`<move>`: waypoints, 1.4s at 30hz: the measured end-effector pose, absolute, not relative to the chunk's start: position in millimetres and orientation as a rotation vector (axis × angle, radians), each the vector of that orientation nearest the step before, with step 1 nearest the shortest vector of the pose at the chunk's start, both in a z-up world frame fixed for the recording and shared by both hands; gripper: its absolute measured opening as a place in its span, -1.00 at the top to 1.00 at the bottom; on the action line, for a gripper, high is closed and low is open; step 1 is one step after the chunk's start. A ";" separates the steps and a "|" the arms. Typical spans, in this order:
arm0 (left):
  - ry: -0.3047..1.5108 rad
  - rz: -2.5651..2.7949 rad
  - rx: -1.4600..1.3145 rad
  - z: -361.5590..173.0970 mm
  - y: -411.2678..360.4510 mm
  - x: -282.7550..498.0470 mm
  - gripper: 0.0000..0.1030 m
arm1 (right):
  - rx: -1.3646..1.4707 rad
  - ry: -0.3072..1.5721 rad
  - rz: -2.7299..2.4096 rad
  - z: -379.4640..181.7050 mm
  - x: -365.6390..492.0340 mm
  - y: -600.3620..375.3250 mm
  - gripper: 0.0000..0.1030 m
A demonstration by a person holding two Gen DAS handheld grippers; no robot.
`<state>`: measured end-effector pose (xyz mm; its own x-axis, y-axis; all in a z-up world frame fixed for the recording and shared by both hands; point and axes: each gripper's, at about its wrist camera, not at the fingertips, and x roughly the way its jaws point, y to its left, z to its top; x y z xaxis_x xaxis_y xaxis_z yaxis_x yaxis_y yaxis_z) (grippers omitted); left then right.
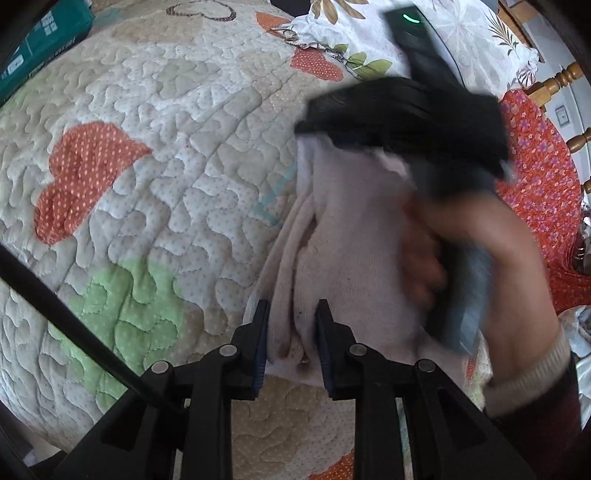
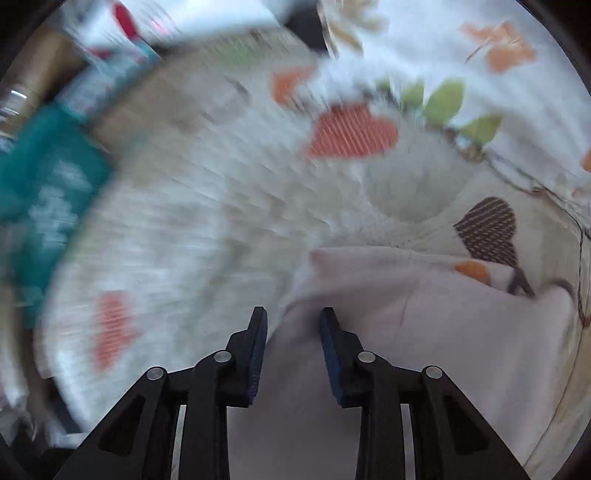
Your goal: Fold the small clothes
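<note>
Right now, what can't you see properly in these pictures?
- Left wrist view: the right gripper and hand are motion-blurred and cover the far end of the pink garment.
- Right wrist view: the quilt and teal box are smeared by motion.
- Both views: what kind of garment it is; it is bunched up.

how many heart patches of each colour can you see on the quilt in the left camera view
orange hearts: 5
green hearts: 1
brown outlined hearts: 1
total: 7
Some sit at the frame's edge or partly under the pale pink garment, so more may be hidden.
</note>
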<state>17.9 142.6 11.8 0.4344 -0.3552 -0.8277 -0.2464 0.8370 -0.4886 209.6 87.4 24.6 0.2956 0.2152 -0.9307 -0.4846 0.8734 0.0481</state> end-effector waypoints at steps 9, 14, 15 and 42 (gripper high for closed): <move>1.013 -0.149 -0.566 48.2 153.8 4.7 0.55 | -0.004 0.999 0.478 112.8 199.2 20.1 -0.38; 0.981 -0.059 -0.628 43.5 181.6 12.5 -0.11 | 0.187 1.036 0.417 108.1 146.8 -97.3 -0.48; 1.003 -0.062 -0.659 36.6 184.0 19.6 -0.17 | 0.237 1.051 0.398 96.2 131.8 -125.9 -0.48; 1.180 -0.193 -0.433 17.6 41.7 64.1 0.41 | 0.371 1.006 0.289 70.7 63.4 -222.6 -0.04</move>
<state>64.1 41.7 17.6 0.3766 -0.3675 -0.8504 -0.0778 0.9021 -0.4244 63.4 -222.6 70.7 0.5064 0.4014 -0.7632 -0.0648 0.9003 0.4304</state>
